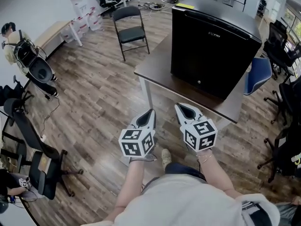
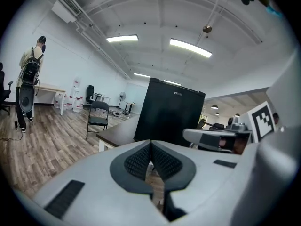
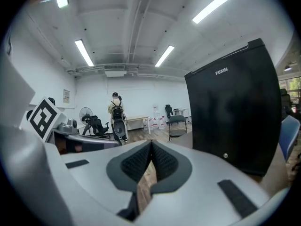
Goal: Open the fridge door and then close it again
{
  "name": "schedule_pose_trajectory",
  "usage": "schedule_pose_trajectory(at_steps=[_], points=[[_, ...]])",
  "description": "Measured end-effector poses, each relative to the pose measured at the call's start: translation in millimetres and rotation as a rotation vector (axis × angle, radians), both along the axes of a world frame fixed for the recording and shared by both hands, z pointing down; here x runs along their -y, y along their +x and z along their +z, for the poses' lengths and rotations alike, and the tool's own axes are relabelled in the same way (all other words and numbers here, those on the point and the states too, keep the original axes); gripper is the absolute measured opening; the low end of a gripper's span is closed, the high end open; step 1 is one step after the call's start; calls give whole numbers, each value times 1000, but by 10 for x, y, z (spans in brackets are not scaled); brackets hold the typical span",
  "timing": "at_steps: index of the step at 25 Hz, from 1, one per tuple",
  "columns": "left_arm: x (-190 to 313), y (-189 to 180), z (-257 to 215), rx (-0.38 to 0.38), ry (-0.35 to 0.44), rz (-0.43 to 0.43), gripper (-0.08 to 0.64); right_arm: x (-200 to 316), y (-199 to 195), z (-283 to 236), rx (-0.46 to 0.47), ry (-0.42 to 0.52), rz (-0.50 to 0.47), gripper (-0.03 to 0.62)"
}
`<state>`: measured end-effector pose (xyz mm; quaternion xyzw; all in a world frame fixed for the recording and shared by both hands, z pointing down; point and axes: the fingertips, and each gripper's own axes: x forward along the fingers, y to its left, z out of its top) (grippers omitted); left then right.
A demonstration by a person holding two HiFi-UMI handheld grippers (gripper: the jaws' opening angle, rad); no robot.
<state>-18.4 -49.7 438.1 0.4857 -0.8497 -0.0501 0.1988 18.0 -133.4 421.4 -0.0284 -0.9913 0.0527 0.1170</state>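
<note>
Grey-brown wood-plank flooring (image 1: 94, 98) is spread across an open office room, its boards streaked and matte. At about 1 o'clock from the two grippers in the head view, a dark brown rectangular table on white legs (image 1: 155, 68) is seen, and a black box-shaped compact fridge (image 1: 221, 20) is stood on it, taking up most of the tabletop. Its door (image 1: 207, 60) is shut flush against the cabinet. The front is a smooth, faintly glossy black panel with square corners. Small pale lettering is set near its top edge and a small round silver lock (image 1: 198, 83) at 6 o'clock on the panel.

The left gripper (image 1: 151, 112) and the right gripper (image 1: 179, 106) are held side by side just short of the table edge, clear of the fridge. Each is a pale grey plastic shell tapering to a point, with a cube of black-and-white square markers at its rear. In the left gripper view the ribbed black rubber pads (image 2: 138, 161) are pressed together with nothing between them. The same is shown for the pads (image 3: 136, 163) in the right gripper view.

A black metal folding chair (image 1: 130, 29) is placed at 11 o'clock from the table, and a blue-backed chair (image 1: 257, 74) at its 3 o'clock.
</note>
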Motion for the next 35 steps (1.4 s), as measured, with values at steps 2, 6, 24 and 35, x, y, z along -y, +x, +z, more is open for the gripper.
schedule_pose_trajectory(at_steps=[2, 6, 24, 35], points=[[133, -257, -34, 0, -3, -10, 6, 148, -262, -57, 1, 11, -8, -2], [473, -700, -128, 14, -10, -1, 6, 483, -673, -202, 20, 43, -1, -2], [1975, -1273, -54, -21, -16, 302, 6, 1783, -1045, -123, -19, 55, 288, -2], [2465, -1768, -45, 19, -44, 520, 6, 2206, -1291, -294, -49, 255, 520, -2]])
